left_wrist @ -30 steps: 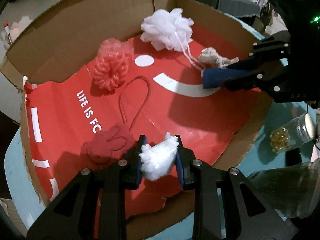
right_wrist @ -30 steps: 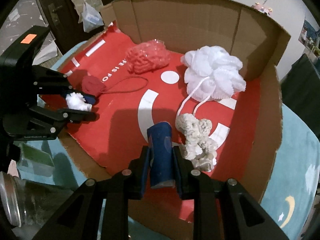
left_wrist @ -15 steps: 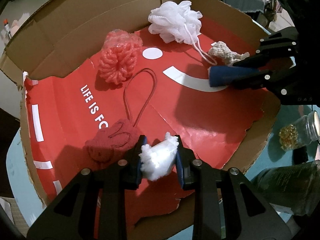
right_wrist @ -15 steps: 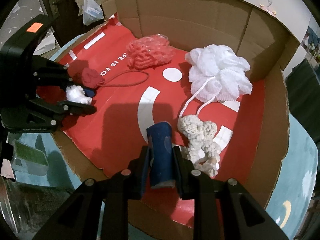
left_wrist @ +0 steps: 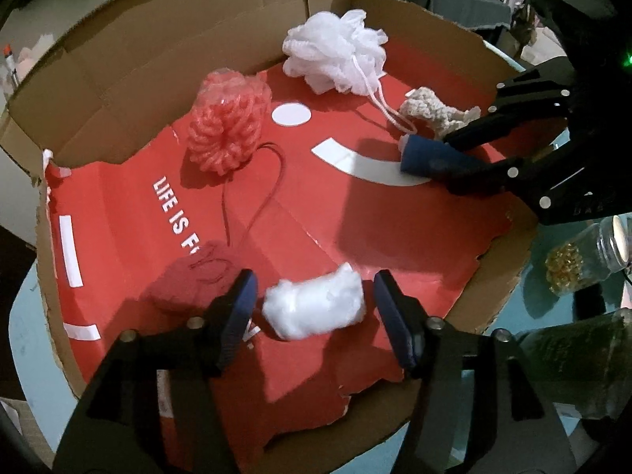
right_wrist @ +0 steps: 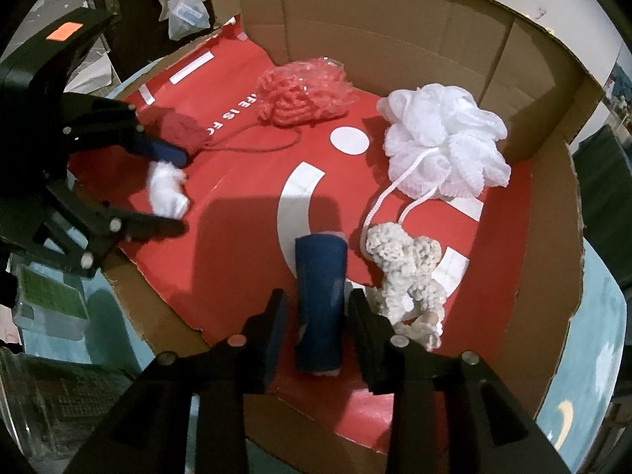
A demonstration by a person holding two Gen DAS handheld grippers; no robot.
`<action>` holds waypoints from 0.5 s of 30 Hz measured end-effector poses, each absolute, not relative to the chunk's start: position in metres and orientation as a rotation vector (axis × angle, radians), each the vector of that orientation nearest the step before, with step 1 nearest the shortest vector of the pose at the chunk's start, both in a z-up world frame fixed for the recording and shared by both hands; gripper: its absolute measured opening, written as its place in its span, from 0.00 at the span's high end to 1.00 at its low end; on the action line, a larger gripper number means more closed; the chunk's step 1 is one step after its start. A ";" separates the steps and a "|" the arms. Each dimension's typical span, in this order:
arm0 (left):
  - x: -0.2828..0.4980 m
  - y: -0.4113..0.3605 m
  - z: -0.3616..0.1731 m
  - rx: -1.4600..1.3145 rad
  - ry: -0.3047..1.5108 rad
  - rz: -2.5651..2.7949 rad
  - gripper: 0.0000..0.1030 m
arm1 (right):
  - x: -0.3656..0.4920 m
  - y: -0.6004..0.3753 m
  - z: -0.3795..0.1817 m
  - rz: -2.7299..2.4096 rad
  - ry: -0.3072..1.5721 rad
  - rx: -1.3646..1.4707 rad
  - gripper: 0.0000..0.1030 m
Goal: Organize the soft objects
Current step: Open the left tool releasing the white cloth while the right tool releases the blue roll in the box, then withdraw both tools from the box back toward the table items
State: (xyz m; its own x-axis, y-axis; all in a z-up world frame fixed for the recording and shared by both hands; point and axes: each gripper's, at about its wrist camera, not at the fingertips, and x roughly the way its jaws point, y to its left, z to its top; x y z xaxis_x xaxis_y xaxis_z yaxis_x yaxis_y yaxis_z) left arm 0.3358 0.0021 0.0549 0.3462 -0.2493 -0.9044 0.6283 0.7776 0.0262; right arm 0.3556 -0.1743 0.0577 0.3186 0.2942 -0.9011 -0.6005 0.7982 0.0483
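My left gripper (left_wrist: 315,288) is opening. A white cotton tuft (left_wrist: 314,308) lies between its pads on the red liner, with a gap on each side. My right gripper (right_wrist: 318,300) is opening too, and a dark blue roll (right_wrist: 320,300) stands between its fingers, which no longer press on it. All of this is inside the cardboard box (left_wrist: 118,59). Also in the box are a white mesh pouf (right_wrist: 442,142), a pink yarn bundle (left_wrist: 227,126), a dark red yarn ball (left_wrist: 193,280) with a trailing string, and a beige crocheted piece (right_wrist: 407,268) beside the roll.
Right of the box, on the light blue tabletop, stand a glass jar of yellow capsules (left_wrist: 580,260) and a larger glass jar (left_wrist: 572,355). A clear box with green contents (right_wrist: 47,300) sits left of the box's torn front edge.
Both pairs of jaws have spread apart. The left one has let go of the cotton tuft, which rests on the liner. The right one has loosened from the blue roll.
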 end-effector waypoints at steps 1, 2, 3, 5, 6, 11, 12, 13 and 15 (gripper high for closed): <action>0.335 0.001 0.055 0.408 1.070 -0.593 0.42 | 0.356 -0.175 0.058 0.602 1.098 -0.319 0.64; 0.335 0.002 0.056 0.410 1.071 -0.594 0.42 | 0.356 -0.175 0.059 0.601 1.096 -0.318 0.63; 0.336 0.002 0.057 0.405 1.073 -0.590 0.42 | 0.356 -0.175 0.060 0.603 1.095 -0.315 0.63; 0.336 0.002 0.058 0.399 1.074 -0.589 0.42 | 0.356 -0.177 0.062 0.607 1.091 -0.307 0.60; 0.336 0.003 0.061 0.396 1.070 -0.588 0.42 | 0.355 -0.177 0.063 0.608 1.088 -0.306 0.56; 0.333 0.004 0.072 0.372 1.048 -0.578 0.42 | 0.347 -0.181 0.076 0.607 1.059 -0.290 0.48; 0.331 0.006 0.075 0.362 1.041 -0.577 0.41 | 0.345 -0.183 0.080 0.607 1.052 -0.284 0.44; 0.329 0.005 0.078 0.356 1.036 -0.575 0.40 | 0.343 -0.185 0.084 0.604 1.043 -0.276 0.42; 0.323 0.007 0.087 0.341 1.017 -0.566 0.34 | 0.336 -0.189 0.095 0.600 1.020 -0.258 0.35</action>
